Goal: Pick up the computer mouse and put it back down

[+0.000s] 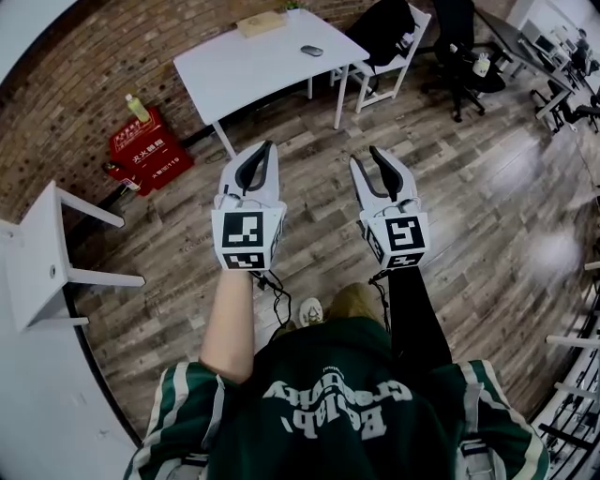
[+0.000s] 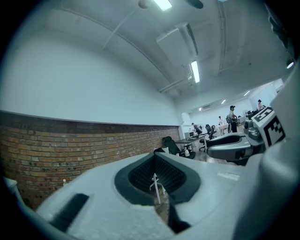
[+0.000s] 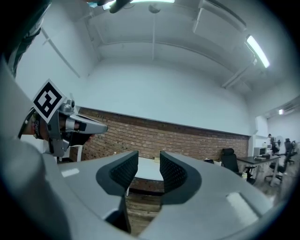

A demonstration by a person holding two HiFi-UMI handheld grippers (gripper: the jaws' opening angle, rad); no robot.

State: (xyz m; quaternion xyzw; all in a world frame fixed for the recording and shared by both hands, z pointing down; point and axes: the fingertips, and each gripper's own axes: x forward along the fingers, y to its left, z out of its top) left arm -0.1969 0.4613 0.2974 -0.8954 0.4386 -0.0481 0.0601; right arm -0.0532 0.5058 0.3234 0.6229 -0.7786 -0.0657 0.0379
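Observation:
The dark computer mouse [image 1: 311, 51] lies near the far edge of a white table [image 1: 253, 75], well ahead of both grippers. I hold both grippers level above the wooden floor, apart from the table. My left gripper [image 1: 266, 150] is shut, its ribbed pads meeting with nothing between them [image 2: 154, 177]. My right gripper [image 1: 378, 157] stands open beside it; the gap between its pads [image 3: 149, 169] holds nothing and frames the distant white table [image 3: 148, 172]. The mouse cannot be made out in either gripper view.
A flat brown box [image 1: 261, 23] lies on the table's far end. A red crate [image 1: 145, 150] with a bottle [image 1: 137, 108] on it stands by the brick wall. White furniture [image 1: 42, 253] stands at the left, chairs [image 1: 389, 33] and desks at the upper right.

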